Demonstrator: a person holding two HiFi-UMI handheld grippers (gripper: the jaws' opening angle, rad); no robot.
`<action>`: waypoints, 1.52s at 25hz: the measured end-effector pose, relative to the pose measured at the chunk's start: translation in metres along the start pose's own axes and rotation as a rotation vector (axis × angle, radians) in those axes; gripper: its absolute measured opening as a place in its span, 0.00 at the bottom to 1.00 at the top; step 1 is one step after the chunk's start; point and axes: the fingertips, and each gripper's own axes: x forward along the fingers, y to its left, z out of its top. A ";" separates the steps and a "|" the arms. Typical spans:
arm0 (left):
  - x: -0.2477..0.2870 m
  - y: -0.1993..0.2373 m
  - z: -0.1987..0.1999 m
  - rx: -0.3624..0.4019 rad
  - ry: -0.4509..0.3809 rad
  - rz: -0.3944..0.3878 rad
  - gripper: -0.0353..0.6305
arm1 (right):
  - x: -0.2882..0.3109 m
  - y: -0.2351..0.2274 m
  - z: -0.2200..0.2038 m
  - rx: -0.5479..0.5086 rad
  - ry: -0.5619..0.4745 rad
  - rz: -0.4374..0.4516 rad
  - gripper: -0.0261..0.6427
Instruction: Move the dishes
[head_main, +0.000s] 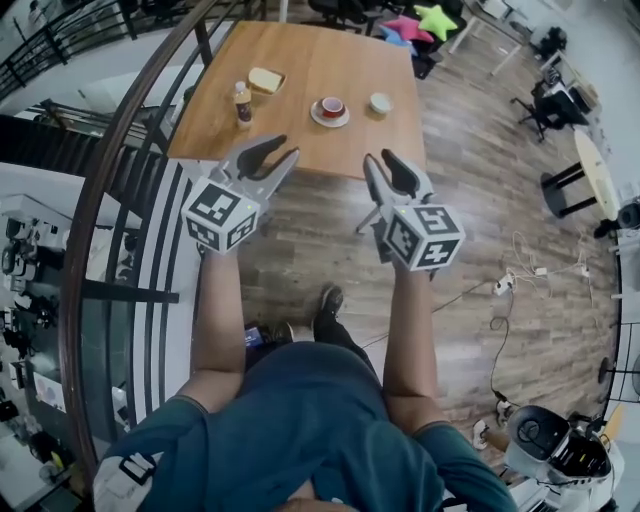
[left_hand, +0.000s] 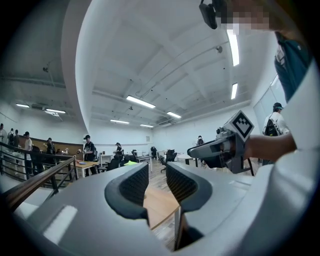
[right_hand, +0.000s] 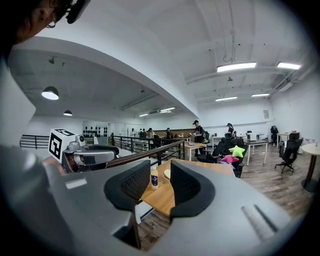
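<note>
- The dishes stand on the wooden table (head_main: 300, 60), toward its near half: a red cup (head_main: 332, 105) seated on a white saucer (head_main: 318, 117), and a small pale bowl (head_main: 380, 103) just beside it to the right.
- A bottle (head_main: 243, 104) stands near the table's left edge, with a flat yellow item (head_main: 265, 80) behind it (whether this is a dish cannot be told from the head view).
- All of these are upright and untouched; no part of the task is judged to have been carried out.
- The left gripper (head_main: 283, 150) is held level over the floor, short of the table's near edge. Its jaws are seen apart in the left gripper view (left_hand: 156, 171), with only the table's corner showing through the gap; nothing is grasped.
- The right gripper (head_main: 382, 158) is held likewise, tipped slightly down. Its jaws are also spread and empty (right_hand: 161, 172); the bottle (right_hand: 154, 178) appears between them only as a distant object.
- Both tools are carried side by side, well apart from the dishes. This is judged to be an approach posture, with the jaws left released so a rim can be taken once the table is reached.
- A curved railing (head_main: 120, 150) runs close on the left, which may explain the approach from the table's near end.
</note>
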 end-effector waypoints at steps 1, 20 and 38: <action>0.003 0.004 -0.003 0.001 0.007 0.007 0.22 | 0.006 -0.004 -0.001 0.003 -0.002 0.007 0.20; 0.134 0.061 -0.017 0.024 0.098 0.136 0.24 | 0.118 -0.131 0.018 0.035 -0.015 0.167 0.20; 0.232 0.077 -0.041 0.046 0.163 0.167 0.24 | 0.159 -0.229 0.005 0.093 -0.018 0.192 0.20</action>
